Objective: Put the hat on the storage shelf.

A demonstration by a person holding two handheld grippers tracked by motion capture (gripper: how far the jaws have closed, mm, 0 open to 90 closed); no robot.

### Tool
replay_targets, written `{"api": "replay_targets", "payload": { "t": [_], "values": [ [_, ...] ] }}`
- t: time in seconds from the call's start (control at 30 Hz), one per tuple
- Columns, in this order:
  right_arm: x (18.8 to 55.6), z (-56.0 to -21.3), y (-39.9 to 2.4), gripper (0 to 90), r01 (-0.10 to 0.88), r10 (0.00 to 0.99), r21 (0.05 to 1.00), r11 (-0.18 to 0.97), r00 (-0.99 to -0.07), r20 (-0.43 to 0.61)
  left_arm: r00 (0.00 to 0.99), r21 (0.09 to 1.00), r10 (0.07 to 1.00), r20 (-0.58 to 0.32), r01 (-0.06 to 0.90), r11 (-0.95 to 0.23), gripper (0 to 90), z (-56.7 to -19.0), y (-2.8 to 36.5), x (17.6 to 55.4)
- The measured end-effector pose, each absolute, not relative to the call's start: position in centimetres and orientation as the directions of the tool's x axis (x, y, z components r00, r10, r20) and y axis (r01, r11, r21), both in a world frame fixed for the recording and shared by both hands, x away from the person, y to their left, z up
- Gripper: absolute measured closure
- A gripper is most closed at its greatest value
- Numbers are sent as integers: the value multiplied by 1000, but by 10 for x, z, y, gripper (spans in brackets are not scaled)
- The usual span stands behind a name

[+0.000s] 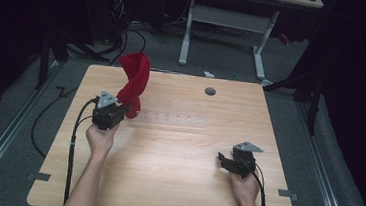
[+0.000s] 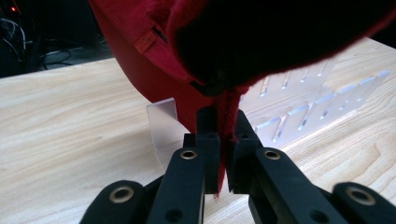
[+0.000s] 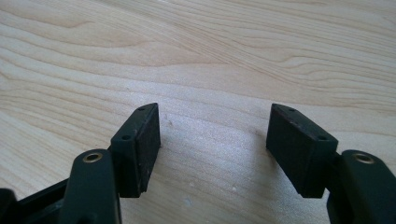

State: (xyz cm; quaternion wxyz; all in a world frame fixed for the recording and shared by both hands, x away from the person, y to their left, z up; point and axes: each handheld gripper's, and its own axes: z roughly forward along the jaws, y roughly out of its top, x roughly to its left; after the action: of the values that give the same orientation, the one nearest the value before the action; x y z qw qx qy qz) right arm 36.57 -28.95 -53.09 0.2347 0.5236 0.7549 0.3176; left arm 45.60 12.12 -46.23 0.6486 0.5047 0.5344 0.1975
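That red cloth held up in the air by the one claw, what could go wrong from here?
1. The left gripper pinches only a thin edge of the red cloth, so it might slip out of the jaws if tugged.
2. The cloth hangs over the clear plastic rack on the table and could snag or drag it.
3. The right gripper rests open and apart, too far to catch anything.
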Motion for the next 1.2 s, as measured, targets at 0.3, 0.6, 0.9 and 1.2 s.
{"api": "replay_targets", "payload": {
  "t": [0.3, 0.6, 0.9, 1.2],
  "values": [
    [366, -531, -289, 354, 641, 939, 725, 250, -342, -22, 345, 870, 806, -481, 302, 390, 843, -465, 120, 451],
    [366, -531, -289, 353, 641, 939, 725, 251, -342, -22, 332, 868, 815, -476, 324, 375, 607, -463, 120, 447],
    [366, -531, -289, 353, 641, 939, 725, 251, -342, -22, 329, 866, 816, -476, 339, 368, 434, -457, 123, 438],
    [366, -531, -289, 353, 641, 939, 725, 251, -342, -22, 313, 857, 812, -493, 338, 389, 413, -458, 135, 421]
  ]
}}
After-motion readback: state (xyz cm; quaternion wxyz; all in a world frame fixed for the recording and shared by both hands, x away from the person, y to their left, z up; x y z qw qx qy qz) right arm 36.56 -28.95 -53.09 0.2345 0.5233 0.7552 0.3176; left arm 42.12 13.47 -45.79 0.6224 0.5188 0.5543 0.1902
